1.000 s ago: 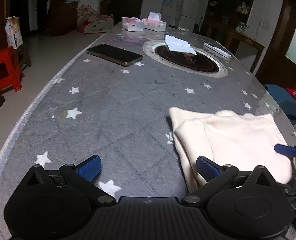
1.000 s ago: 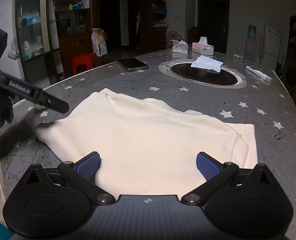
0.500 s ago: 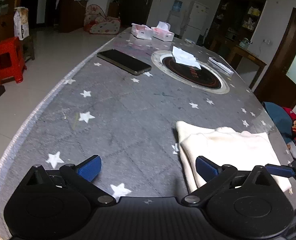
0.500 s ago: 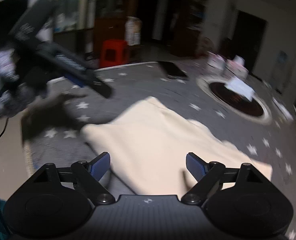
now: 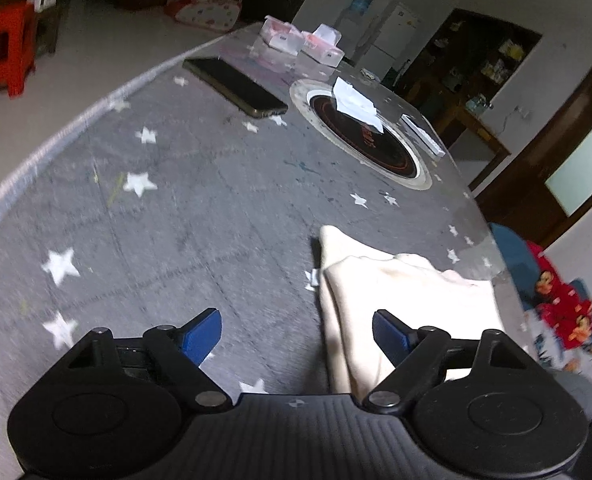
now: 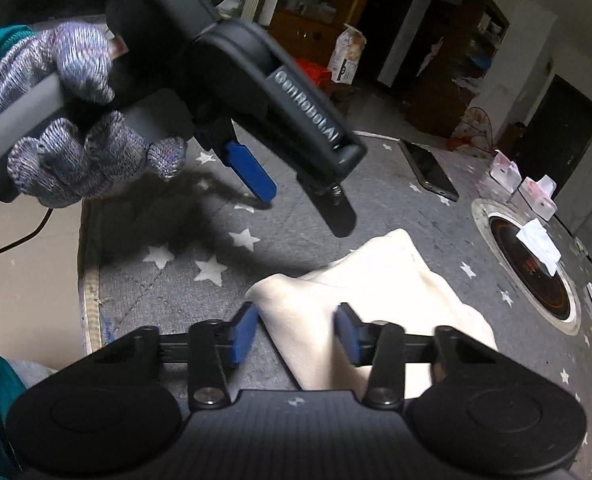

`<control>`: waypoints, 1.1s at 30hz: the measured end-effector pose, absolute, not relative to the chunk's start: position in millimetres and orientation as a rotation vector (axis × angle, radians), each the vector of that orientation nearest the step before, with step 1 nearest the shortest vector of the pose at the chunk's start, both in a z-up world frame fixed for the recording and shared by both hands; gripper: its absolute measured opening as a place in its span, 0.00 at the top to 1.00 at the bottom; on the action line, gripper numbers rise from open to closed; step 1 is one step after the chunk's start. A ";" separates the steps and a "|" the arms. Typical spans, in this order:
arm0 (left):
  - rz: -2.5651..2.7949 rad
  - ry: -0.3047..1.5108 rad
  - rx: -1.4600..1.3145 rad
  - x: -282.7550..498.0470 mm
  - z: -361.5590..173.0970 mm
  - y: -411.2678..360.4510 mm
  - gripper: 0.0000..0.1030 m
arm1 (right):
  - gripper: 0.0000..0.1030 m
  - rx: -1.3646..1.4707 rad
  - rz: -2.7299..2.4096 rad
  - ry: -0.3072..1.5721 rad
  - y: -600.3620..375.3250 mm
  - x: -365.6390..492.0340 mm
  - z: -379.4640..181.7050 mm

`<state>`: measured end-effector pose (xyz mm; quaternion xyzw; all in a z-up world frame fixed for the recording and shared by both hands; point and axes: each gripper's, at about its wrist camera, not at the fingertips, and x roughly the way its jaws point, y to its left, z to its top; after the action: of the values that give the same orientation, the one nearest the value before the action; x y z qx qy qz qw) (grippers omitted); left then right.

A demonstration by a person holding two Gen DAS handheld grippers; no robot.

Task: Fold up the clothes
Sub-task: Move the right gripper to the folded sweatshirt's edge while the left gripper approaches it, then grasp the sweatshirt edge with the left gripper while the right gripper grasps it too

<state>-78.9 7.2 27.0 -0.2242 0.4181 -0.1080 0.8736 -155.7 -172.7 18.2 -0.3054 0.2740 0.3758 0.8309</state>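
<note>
From the left wrist view, the cream garment (image 5: 408, 300) lies on the grey star-printed table cover (image 5: 176, 208), doubled over so that one layer sits on another with a folded edge toward the table's middle; it sits ahead and to the right of the left gripper (image 5: 296, 336), whose blue pads are spread wide with nothing between them, the right-hand pad over the cloth's near edge and the left-hand pad over bare cover; a dark phone (image 5: 234, 87), a round inset hob (image 5: 362, 132) with a white tissue (image 5: 354, 100) on it, and tissue boxes (image 5: 302, 38) lie well beyond.

From the right wrist view, the right gripper (image 6: 296, 334) is the nearer tool; its pads are partly drawn together, straddling a raised corner of the garment (image 6: 376, 292), though whether they actually bite the cloth I cannot tell; the garment's long axis runs away from this gripper, forward and rightward toward the hob (image 6: 532, 268); the left gripper (image 6: 296, 184) hangs above the table to the upper left, held by a gloved hand (image 6: 68, 120), its fingers apart and clear of the cloth.

Whatever fold comes next would, I judge, turn on that near corner, which the right gripper reaches best.
</note>
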 end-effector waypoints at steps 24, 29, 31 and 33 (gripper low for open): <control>-0.385 0.968 -0.945 -60.6 -2.9 -20.0 0.44 | 0.84 -0.291 0.785 0.587 -224.4 -135.4 55.4; -0.391 0.997 -0.983 -55.0 -15.7 -22.4 0.73 | 0.82 -0.261 0.758 0.591 -236.3 -137.1 51.5; -0.382 1.002 -0.973 -54.3 -18.1 -21.9 0.76 | 0.79 -0.239 0.714 0.595 -249.2 -135.0 50.0; -0.370 1.010 -0.961 -53.2 -20.9 -20.9 0.78 | 0.76 -0.218 0.669 0.598 -262.1 -132.9 48.5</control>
<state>-53.2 -20.9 -20.9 -0.4400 0.4623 -0.1692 0.7511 -132.9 -262.1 48.5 -0.1052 0.2887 0.3228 0.8952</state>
